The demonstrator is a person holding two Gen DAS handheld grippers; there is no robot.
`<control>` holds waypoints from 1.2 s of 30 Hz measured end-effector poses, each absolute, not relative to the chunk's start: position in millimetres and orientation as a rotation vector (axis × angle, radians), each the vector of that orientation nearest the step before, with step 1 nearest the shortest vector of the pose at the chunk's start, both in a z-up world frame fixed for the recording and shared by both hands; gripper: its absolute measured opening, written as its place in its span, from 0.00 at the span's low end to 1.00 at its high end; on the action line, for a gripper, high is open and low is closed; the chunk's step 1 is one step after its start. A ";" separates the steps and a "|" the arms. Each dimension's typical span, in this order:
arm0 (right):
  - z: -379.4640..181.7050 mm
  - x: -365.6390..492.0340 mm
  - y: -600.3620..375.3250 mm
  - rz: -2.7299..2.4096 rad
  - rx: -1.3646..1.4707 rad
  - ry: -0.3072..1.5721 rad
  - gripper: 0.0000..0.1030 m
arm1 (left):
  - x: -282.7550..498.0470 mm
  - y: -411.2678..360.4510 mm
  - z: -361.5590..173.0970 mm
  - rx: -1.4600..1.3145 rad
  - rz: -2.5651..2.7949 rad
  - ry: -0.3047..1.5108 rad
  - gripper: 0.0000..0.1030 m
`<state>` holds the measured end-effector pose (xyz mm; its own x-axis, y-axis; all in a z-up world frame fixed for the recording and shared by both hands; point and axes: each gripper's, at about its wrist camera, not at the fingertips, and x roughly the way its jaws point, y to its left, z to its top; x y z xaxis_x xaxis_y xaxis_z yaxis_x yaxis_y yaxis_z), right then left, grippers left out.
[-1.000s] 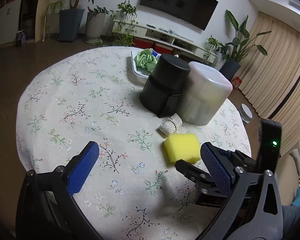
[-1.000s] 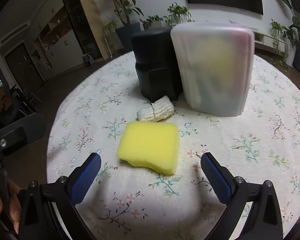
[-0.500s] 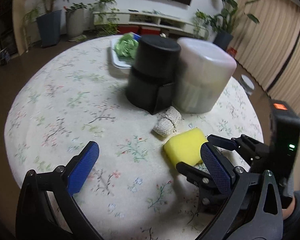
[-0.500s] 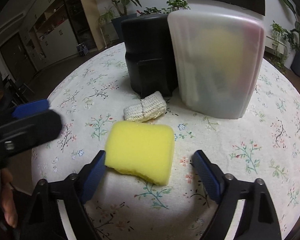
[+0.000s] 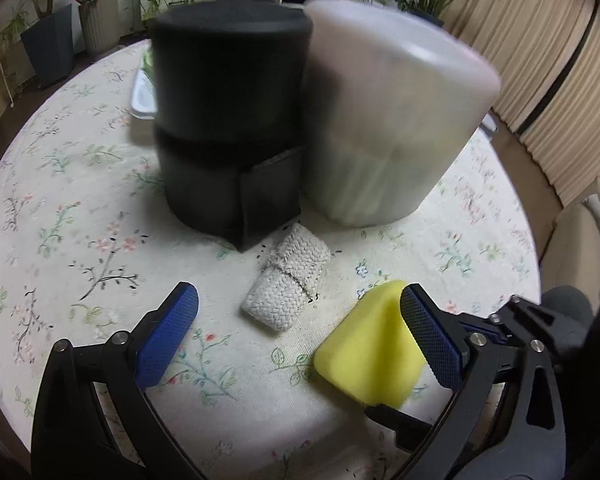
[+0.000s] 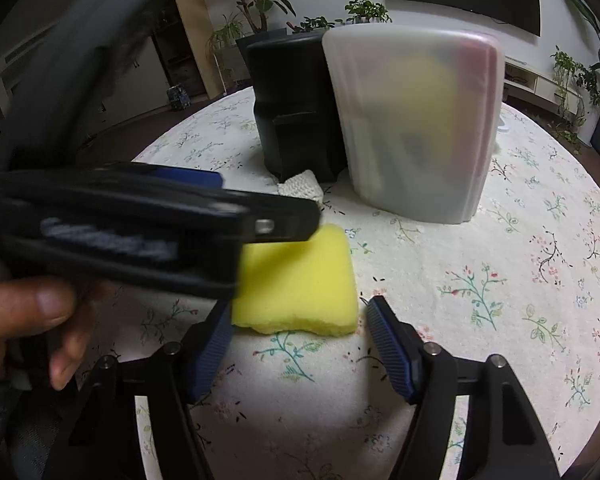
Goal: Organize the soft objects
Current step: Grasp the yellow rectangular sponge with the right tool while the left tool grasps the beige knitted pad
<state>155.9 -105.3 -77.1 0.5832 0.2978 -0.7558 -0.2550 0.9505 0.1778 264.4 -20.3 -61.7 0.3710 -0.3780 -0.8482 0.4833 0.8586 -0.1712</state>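
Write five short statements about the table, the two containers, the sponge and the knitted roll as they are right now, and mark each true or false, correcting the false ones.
1. The yellow sponge lies on the floral tablecloth. True.
2. The knitted roll sits on top of the black container. False: it lies on the tablecloth in front of the black container.
3. The black container and the frosted white container stand side by side. True.
4. The left gripper is clamped on the knitted roll. False: its fingers stand wide apart with the roll ahead of them, untouched.
5. The sponge has been put inside the frosted white container. False: it is out on the tablecloth, at the right gripper.
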 end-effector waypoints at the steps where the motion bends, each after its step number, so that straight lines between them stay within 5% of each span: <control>1: -76.8 154.9 -105.9 0.327 0.047 0.890 0.64 | 265.8 -20.5 -64.0 0.113 -0.554 1.057 0.98; 11: -71.8 143.1 -116.1 0.346 0.021 0.884 0.56 | 267.3 -17.3 -65.5 0.081 -0.574 1.039 0.80; 20: -69.8 133.2 -118.5 0.351 -0.013 0.889 0.38 | 264.8 -19.4 -63.9 0.071 -0.553 1.038 0.74; 24: -70.8 132.9 -117.6 0.358 -0.009 0.900 0.37 | 270.5 -13.9 -62.8 0.032 -0.571 1.051 0.74; 27: -69.4 136.0 -119.9 0.349 -0.001 0.897 0.45 | 273.6 -9.2 -62.0 0.010 -0.576 1.062 0.74; 32: -66.2 142.6 -125.8 0.333 -0.008 0.857 0.76 | 274.8 5.4 -54.4 -0.019 -0.565 1.048 0.74; 36: -67.4 152.6 -125.5 0.357 -0.009 0.863 0.81 | 278.2 17.8 -48.9 -0.014 -0.569 1.041 0.74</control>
